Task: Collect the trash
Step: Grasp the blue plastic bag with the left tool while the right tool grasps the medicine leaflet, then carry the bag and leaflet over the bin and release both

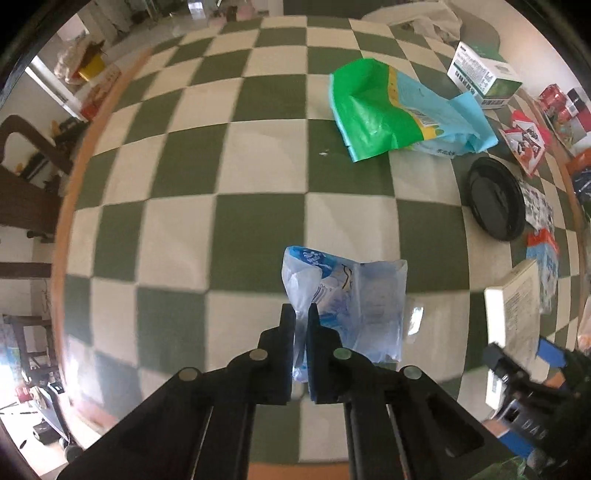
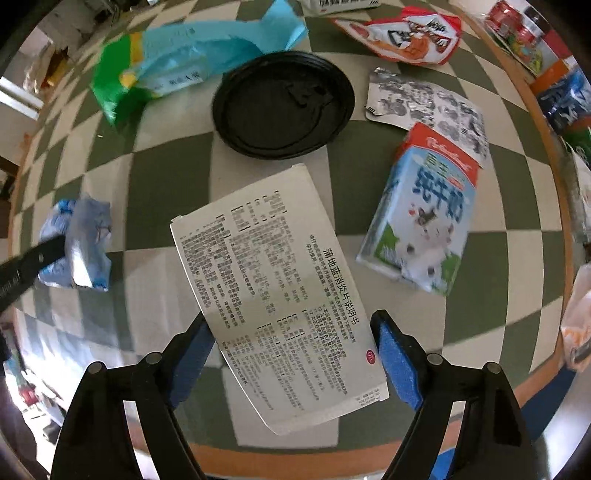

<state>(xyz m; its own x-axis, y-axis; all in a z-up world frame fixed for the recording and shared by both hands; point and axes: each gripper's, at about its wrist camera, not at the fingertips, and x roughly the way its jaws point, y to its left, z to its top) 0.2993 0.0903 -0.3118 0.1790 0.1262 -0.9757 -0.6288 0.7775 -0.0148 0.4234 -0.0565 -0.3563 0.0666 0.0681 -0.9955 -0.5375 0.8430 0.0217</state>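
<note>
My left gripper is shut on a crumpled pale blue plastic wrapper, held just above the checkered tablecloth; the wrapper also shows at the left of the right wrist view. My right gripper is open, its blue-padded fingers on either side of a white printed medicine box; I cannot tell if they touch it. Other trash lies around: a green and blue bag, a black plastic lid, a blue milk carton, a red and white snack wrapper and a silver printed wrapper.
A white and green carton and red cans stand at the far right. The round table's wooden rim curves along the left, with dark wooden chairs beyond it. The checkered tablecloth covers the table.
</note>
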